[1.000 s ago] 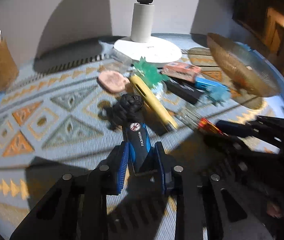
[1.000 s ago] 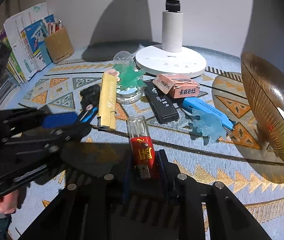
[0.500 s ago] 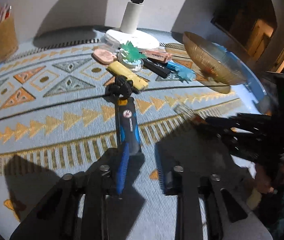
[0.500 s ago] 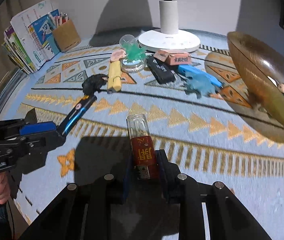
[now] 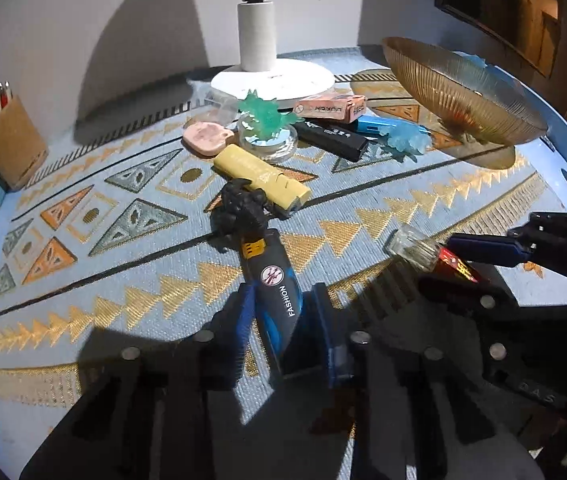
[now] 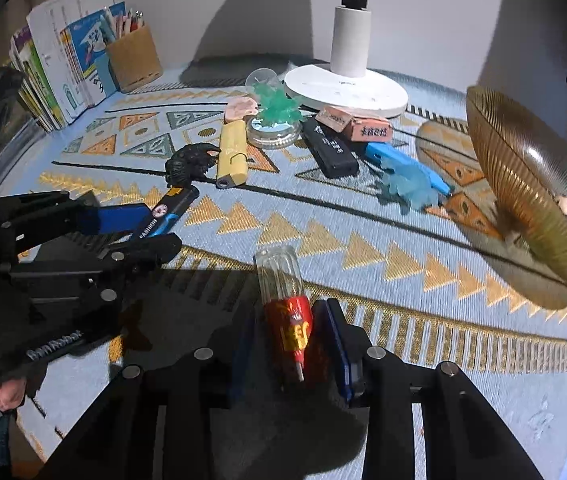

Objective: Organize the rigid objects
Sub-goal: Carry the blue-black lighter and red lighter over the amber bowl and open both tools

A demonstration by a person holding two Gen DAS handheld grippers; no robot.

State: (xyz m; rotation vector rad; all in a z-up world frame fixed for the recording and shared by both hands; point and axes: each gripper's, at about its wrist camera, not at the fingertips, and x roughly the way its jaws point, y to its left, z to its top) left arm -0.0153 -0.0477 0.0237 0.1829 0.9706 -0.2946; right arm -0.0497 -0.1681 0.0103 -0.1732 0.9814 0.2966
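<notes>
The blue-black lighter [image 5: 275, 300] is pinched by the closing left gripper [image 5: 283, 320], its tip toward the black figurine [image 5: 241, 208] at 12 o'clock. The red-labelled clear lighter [image 6: 287, 308] sits between the opening jaws of the right gripper [image 6: 289, 344], probably for release on the patterned mat [image 6: 403, 264], with the gold bowl [image 6: 523, 200] at 2 o'clock.

Lamp base [image 5: 271, 78] at the back, bowl [image 5: 459, 92] right, pen holder [image 5: 11, 148] left, small items clustered before the lamp.

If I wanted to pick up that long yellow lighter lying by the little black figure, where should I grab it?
Probably around the middle of the yellow lighter, from above, with the tongs across its narrow width. It lies flat, long and straight-sided. The black figure touches one side near its lower end, and the clear dish sits close by its upper end, so the middle looks freest.
</notes>
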